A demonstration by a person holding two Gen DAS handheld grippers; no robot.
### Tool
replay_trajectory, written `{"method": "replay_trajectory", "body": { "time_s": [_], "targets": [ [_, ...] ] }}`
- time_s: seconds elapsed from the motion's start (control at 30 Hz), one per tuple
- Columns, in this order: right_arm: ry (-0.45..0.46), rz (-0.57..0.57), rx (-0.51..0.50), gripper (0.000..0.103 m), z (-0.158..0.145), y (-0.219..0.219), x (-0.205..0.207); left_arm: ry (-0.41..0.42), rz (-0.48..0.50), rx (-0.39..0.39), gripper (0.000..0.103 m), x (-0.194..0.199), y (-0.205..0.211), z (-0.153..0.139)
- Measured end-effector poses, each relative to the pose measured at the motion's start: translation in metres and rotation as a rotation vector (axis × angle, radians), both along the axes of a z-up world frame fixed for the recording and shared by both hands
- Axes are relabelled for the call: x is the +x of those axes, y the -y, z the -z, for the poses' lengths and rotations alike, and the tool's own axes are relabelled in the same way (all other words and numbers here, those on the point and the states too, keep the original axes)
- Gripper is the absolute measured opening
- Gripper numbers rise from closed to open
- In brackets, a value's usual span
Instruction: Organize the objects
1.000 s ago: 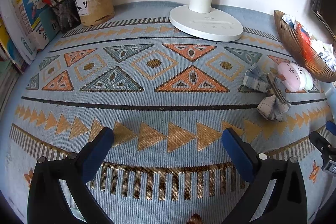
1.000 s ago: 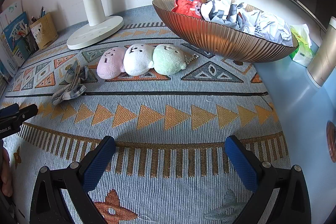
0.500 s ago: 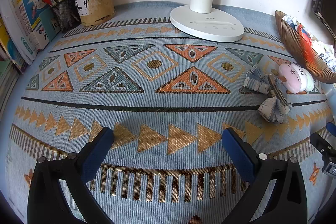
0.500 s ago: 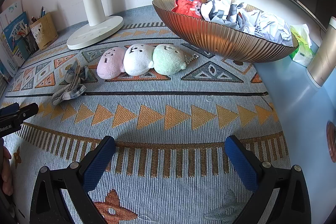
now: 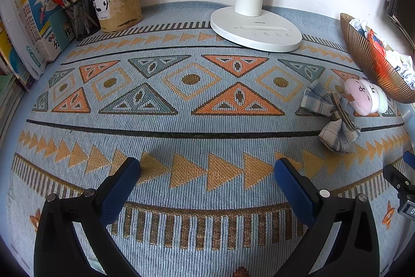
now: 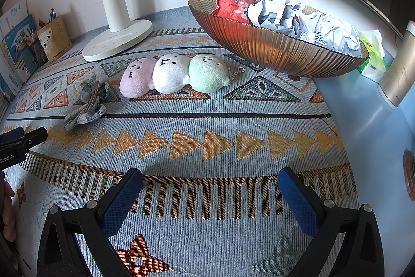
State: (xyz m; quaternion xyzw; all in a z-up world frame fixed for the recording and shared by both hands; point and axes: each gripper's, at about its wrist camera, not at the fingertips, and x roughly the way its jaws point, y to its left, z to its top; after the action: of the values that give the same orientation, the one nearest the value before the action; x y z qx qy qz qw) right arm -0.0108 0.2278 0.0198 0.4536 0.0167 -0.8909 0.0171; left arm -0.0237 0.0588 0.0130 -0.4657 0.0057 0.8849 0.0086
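A plush of three joined balls, pink, white and green (image 6: pixel 173 74), lies on the patterned mat in front of a ribbed amber bowl (image 6: pixel 272 48). Left of the plush lies a plaid fabric bow hair clip (image 6: pixel 87 103). In the left wrist view the bow (image 5: pixel 330 113) and the pink end of the plush (image 5: pixel 363 95) sit at the far right. My left gripper (image 5: pixel 207 173) hovers open over bare mat, well left of the bow. My right gripper (image 6: pixel 210 183) is open too, nearer than the plush, with nothing between its fingers.
A white lamp base (image 5: pixel 255 27) stands at the back. Pen holders (image 5: pixel 114 7) and books (image 5: pixel 33 14) fill the back left corner. The bowl holds crumpled paper (image 6: pixel 306 22) and a red item (image 6: pixel 230 4). A tissue pack (image 6: pixel 373 56) and a cylinder (image 6: pixel 399 69) stand right.
The left wrist view has shifted slightly, so the bow and plush sit a little further right and lower. The right gripper has not moved. Both grippers stay open.
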Motion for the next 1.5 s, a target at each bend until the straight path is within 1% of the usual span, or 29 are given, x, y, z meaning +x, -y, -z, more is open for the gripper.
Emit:
{"method": "replay_trajectory", "body": {
  "time_s": [1.5],
  "targets": [
    [0.000, 0.000, 0.000, 0.103, -0.0002, 0.0001, -0.0010, 0.002, -0.014, -0.002, 0.103, -0.0013, 0.0058, 0.0005]
  ]
}}
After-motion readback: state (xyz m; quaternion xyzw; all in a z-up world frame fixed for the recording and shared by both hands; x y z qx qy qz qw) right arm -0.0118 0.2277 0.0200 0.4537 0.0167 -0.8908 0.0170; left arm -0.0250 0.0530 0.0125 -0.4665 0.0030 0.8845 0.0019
